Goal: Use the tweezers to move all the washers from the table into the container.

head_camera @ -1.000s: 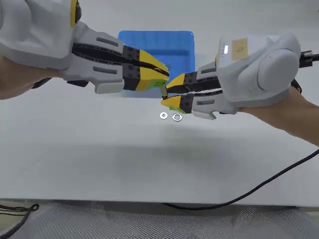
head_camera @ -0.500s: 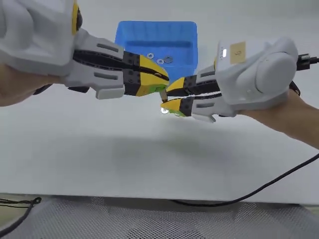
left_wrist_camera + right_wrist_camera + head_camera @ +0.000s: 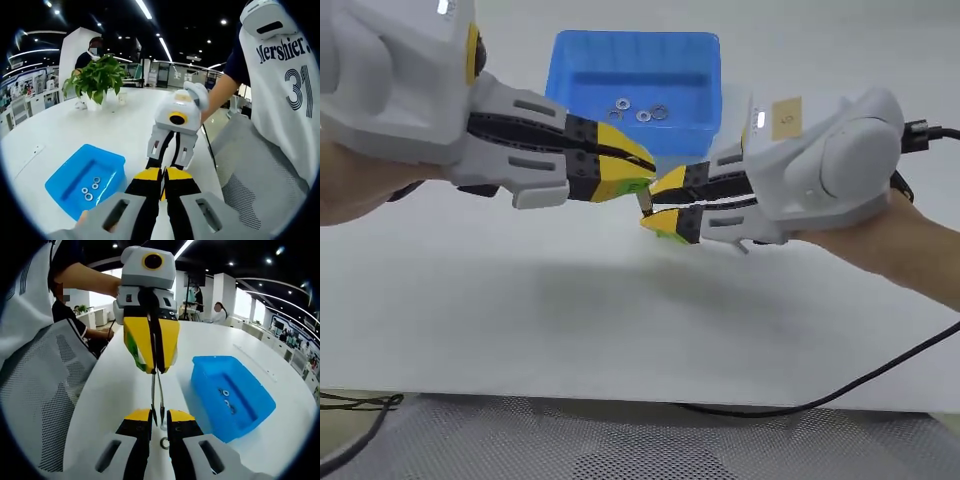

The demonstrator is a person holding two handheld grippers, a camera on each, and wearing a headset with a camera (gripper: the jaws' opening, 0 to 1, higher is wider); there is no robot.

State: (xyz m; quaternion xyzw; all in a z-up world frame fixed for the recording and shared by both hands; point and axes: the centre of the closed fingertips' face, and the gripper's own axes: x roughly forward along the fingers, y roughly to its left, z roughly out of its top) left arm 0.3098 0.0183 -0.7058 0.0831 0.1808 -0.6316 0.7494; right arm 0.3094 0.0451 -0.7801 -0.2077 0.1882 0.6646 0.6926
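My left gripper [image 3: 642,176] comes in from the left, shut on the back end of thin metal tweezers [image 3: 157,395]. The tweezers' arms run down between the jaws of my right gripper [image 3: 160,416], which stand close on either side of them, with the tips slightly apart. A washer [image 3: 164,442] lies on the white table just beyond the tips. The blue container [image 3: 560,75] sits behind the grippers with three washers [image 3: 642,110] inside. From the left gripper view, the container [image 3: 60,175] is low on the left.
A black cable [image 3: 880,350] trails from the right gripper across the table's near right. A mesh chair [image 3: 620,440] sits at the table's front edge. A potted plant [image 3: 97,80] stands far back on the table.
Both grippers with the tweezers have come away from the container's front wall, towards me and down over the spot where two washers lay. Those washers are now hidden in the head view.
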